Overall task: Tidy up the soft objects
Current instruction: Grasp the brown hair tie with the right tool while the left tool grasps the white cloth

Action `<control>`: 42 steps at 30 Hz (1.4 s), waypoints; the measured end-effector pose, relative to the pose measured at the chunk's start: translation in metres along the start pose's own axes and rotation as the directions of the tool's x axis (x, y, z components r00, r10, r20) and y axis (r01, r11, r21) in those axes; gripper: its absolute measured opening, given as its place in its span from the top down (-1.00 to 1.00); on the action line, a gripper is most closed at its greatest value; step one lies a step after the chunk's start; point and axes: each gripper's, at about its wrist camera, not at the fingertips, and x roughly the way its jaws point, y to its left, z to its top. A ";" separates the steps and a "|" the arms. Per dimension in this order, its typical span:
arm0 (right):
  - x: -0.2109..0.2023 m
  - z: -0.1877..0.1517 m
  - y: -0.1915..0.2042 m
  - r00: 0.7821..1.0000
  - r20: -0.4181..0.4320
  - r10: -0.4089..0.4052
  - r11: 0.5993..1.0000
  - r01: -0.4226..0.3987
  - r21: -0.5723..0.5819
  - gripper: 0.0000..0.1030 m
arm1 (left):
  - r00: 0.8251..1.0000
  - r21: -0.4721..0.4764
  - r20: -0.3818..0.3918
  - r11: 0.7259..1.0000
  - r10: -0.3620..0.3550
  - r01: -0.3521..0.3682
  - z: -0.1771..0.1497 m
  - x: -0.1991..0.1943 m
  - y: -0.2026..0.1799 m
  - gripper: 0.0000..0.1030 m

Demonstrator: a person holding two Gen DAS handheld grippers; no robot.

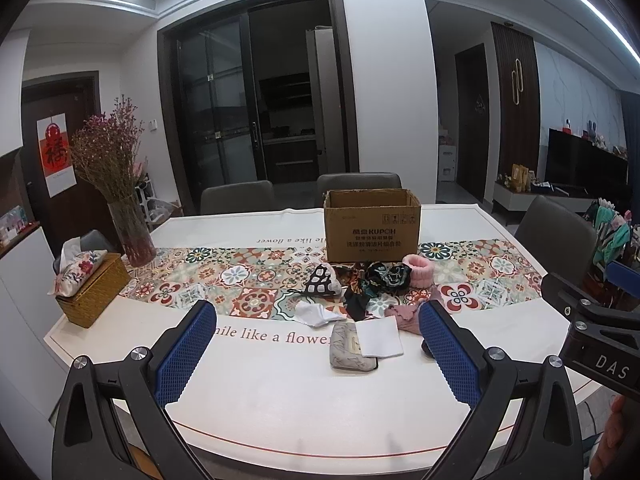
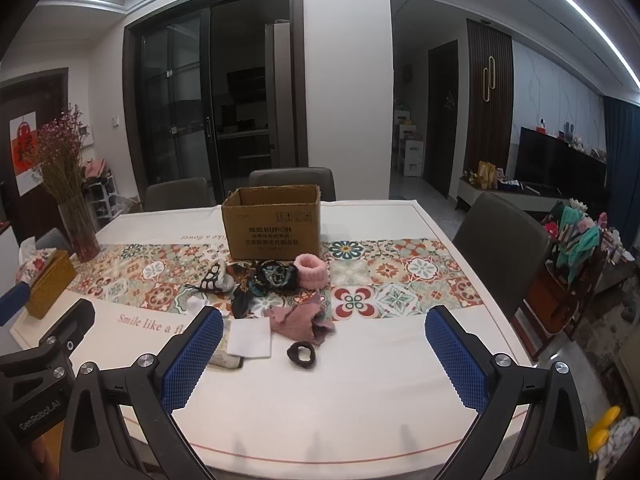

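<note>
The right tool hangs wide open above the tabletop, gripping nothing. Ahead lie a white cloth, a pink cloth and a dark ring, with a pink band beside the open box.
</note>
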 end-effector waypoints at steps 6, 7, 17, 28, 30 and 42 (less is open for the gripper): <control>0.015 -0.003 0.001 0.999 -0.035 -0.004 1.000 0.004 0.006 -0.99 | 0.999 0.025 -0.031 0.999 -0.025 0.026 0.000 0.015 -0.002 -1.00; 0.017 -0.005 0.003 0.999 -0.038 -0.006 1.000 0.006 0.006 -0.99 | 0.999 0.028 -0.038 0.999 -0.031 0.032 0.000 0.019 -0.002 -1.00; 0.062 -0.014 0.005 0.991 -0.131 -0.029 0.999 0.031 0.013 -0.98 | 0.991 0.113 -0.099 0.988 -0.090 0.101 -0.002 0.067 -0.011 -1.00; 0.122 -0.031 0.012 0.963 -0.259 -0.074 0.996 0.082 0.020 -0.98 | 0.965 0.242 -0.205 0.947 -0.165 0.213 -0.009 0.140 -0.028 -0.88; 0.133 -0.035 0.014 0.956 -0.283 -0.076 0.996 0.086 0.024 -0.98 | 0.959 0.264 -0.224 0.936 -0.174 0.231 -0.010 0.152 -0.030 -0.85; 0.196 -0.060 0.020 0.909 -0.410 -0.077 0.993 0.105 0.047 -0.98 | 0.905 0.353 -0.348 0.860 -0.244 0.368 -0.027 0.220 -0.044 -0.71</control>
